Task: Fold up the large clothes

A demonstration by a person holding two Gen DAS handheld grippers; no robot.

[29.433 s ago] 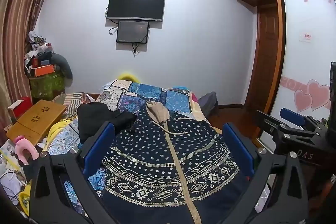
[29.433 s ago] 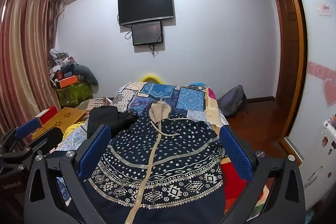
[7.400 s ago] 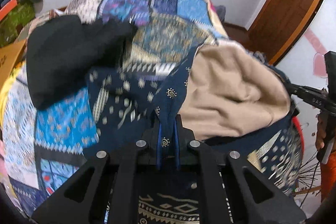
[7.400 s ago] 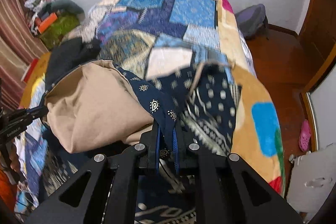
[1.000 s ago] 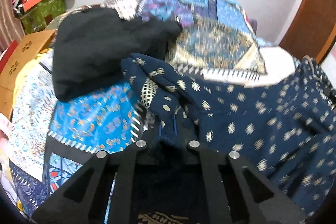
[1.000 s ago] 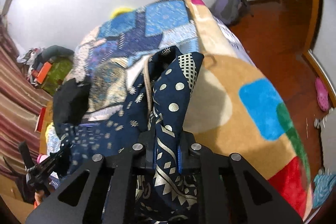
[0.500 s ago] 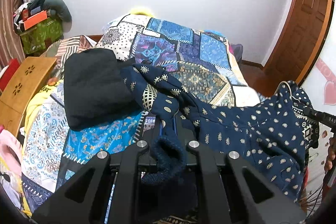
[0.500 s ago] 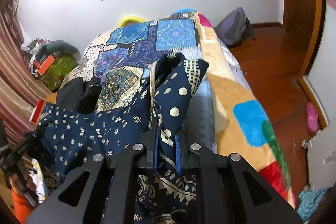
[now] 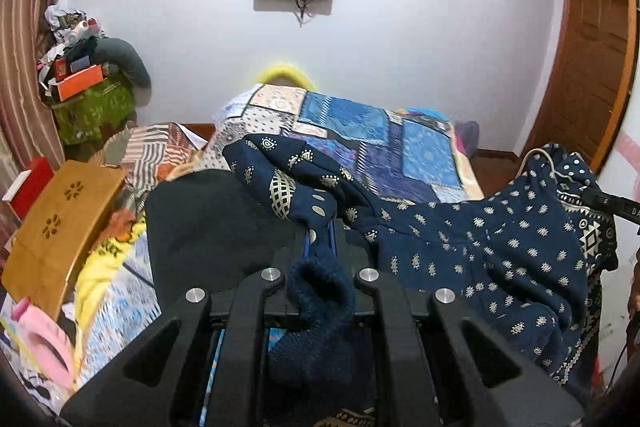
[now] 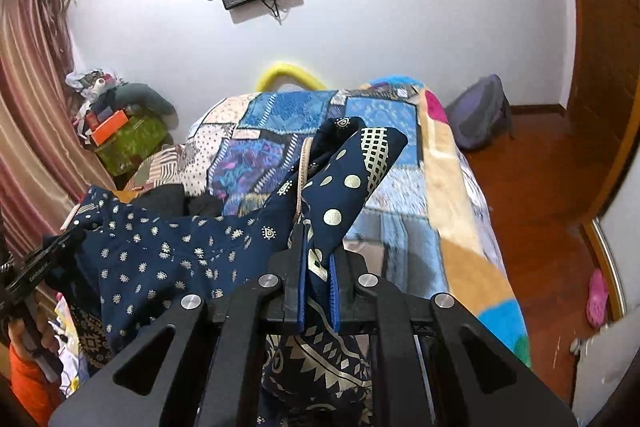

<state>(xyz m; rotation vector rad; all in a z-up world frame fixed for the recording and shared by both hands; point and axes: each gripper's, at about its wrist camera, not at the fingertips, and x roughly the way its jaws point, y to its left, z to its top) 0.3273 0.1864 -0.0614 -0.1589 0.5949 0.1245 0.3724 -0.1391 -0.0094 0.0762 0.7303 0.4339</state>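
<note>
A navy hooded garment (image 9: 492,247) with cream dots and patterned bands hangs stretched in the air between my two grippers, above the near end of the bed. My left gripper (image 9: 320,235) is shut on one bunched part of it, with a knitted cuff drooping back over the jaws. My right gripper (image 10: 318,231) is shut on another part of the navy garment (image 10: 352,167), beside a cream drawstring. Each view shows the other gripper at its edge: the right gripper (image 9: 612,205) and the left gripper (image 10: 60,247).
The bed's patchwork quilt (image 9: 400,147) stretches toward the white wall. A black garment (image 9: 208,227) lies on its left side by a wooden lap desk (image 9: 60,223). Clutter is piled at the curtain (image 10: 116,123). A backpack (image 10: 480,111) and wood floor lie on the right.
Both grippers have risen and tipped up, lifting the navy garment off the bed so it hangs between them. More of the wall and screens shows now.
</note>
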